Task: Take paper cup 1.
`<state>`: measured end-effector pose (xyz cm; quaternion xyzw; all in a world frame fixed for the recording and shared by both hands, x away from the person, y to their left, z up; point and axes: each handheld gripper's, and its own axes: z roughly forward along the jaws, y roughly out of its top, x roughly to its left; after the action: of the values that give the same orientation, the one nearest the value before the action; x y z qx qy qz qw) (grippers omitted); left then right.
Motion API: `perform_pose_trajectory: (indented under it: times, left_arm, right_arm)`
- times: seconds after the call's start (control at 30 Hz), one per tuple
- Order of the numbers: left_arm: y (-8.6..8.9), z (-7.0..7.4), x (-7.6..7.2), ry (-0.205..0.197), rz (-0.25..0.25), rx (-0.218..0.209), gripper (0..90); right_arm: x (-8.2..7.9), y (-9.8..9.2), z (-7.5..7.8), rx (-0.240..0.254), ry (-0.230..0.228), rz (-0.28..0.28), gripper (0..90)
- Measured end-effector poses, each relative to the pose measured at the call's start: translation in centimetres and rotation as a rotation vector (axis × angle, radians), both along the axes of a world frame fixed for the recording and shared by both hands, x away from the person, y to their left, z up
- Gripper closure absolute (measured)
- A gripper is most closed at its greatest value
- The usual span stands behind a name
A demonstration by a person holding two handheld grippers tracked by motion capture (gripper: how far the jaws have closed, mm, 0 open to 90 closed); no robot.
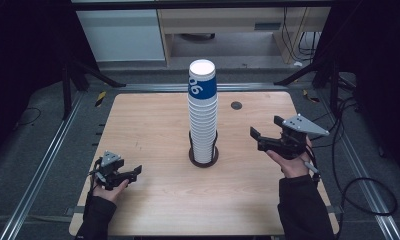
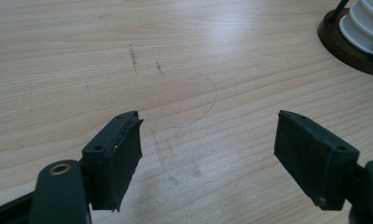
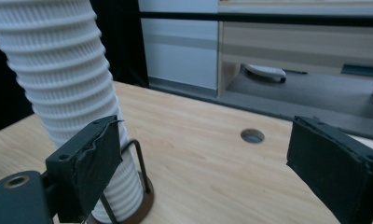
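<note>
Wooden table (image 1: 153,120), one cup stack (image 1: 203,117), two open grippers: left gripper (image 1: 133,172), right gripper (image 1: 264,131)

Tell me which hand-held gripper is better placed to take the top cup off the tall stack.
Right. The right hand-held gripper is raised beside the tall stack of white paper cups, open jaws pointing at it. The left hand-held gripper sits low over the light wooden table, near the stack's dark round holder.

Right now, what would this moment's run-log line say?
left gripper: open, empty, low over table | right gripper: open, empty, raised, apart from cup stack | cup stack: upright in holder
</note>
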<state>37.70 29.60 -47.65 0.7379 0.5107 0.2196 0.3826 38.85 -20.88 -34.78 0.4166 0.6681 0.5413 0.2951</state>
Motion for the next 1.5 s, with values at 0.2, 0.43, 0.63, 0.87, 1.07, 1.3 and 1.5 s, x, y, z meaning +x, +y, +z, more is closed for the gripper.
perform_pose_trajectory:
  times: [0.2, 0.43, 0.63, 0.87, 1.07, 1.3, 1.5]
  left_arm:
    - [0.0, -0.1, 0.0, 0.003, 0.003, 0.001, 22.2]
    - [0.0, -0.2, 0.0, 0.01, 0.0, 0.004, 22.1]
    - [0.0, -0.2, 0.1, 0.011, -0.001, 0.005, 22.1]
    - [0.0, -0.3, 0.1, 0.017, -0.003, 0.008, 22.0]
    - [0.0, -0.4, 0.1, 0.015, -0.005, 0.012, 21.9]
    - [0.0, -0.5, 0.2, 0.02, -0.005, 0.008, 21.8]
    - [0.0, -0.5, 0.2, 0.023, -0.002, 0.006, 21.8]
  right_arm:
    - [0.4, 1.8, 2.5, 0.016, -0.051, 0.05, 9.6]
    - [0.7, 4.1, 5.2, 0.015, -0.101, 0.107, 9.4]
    - [1.0, 5.7, 6.6, 0.035, -0.111, 0.153, 9.0]
    - [1.4, 7.6, 7.9, 0.057, -0.127, 0.21, 8.6]
    - [1.9, 9.1, 8.7, 0.042, -0.125, 0.243, 8.1]
    - [3.1, 10.2, 9.4, 0.056, -0.115, 0.257, 7.9]
    - [4.0, 10.9, 9.7, 0.057, -0.113, 0.265, 7.5]
